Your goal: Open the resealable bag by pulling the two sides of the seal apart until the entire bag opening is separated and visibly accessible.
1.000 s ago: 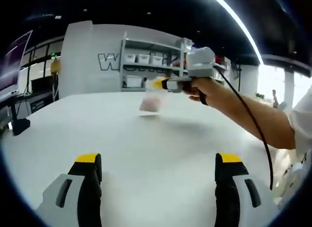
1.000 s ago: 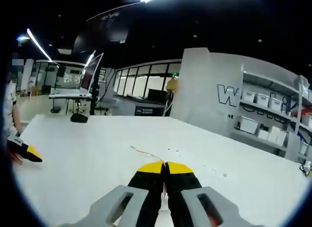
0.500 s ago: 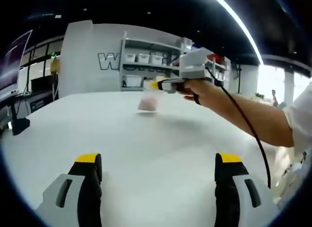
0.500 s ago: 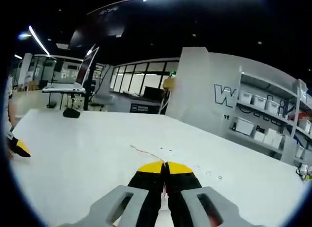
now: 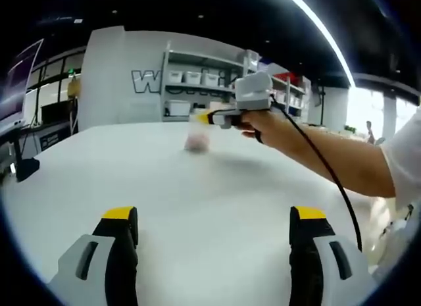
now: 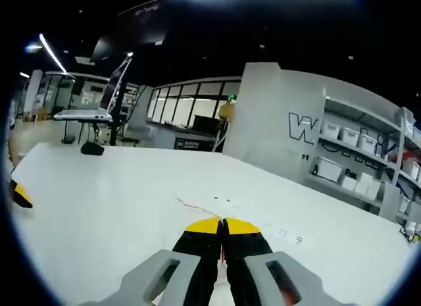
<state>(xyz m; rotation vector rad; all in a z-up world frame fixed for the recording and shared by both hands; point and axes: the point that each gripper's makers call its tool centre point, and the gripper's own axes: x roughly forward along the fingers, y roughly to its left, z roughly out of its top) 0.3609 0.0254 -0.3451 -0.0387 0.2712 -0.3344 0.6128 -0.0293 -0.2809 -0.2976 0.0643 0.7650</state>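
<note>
Your left gripper (image 5: 214,217) hangs low over the white table (image 5: 197,187) with jaws spread wide and nothing between them. Your right gripper (image 6: 222,224) is clamped on the top edge of the resealable bag (image 5: 197,136), which dangles blurred above the table's far side, well apart from the left gripper

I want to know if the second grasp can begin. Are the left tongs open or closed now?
Open. In the left gripper view the left tongs show both jaws far apart, with only bare white table between them, holding nothing.
</note>
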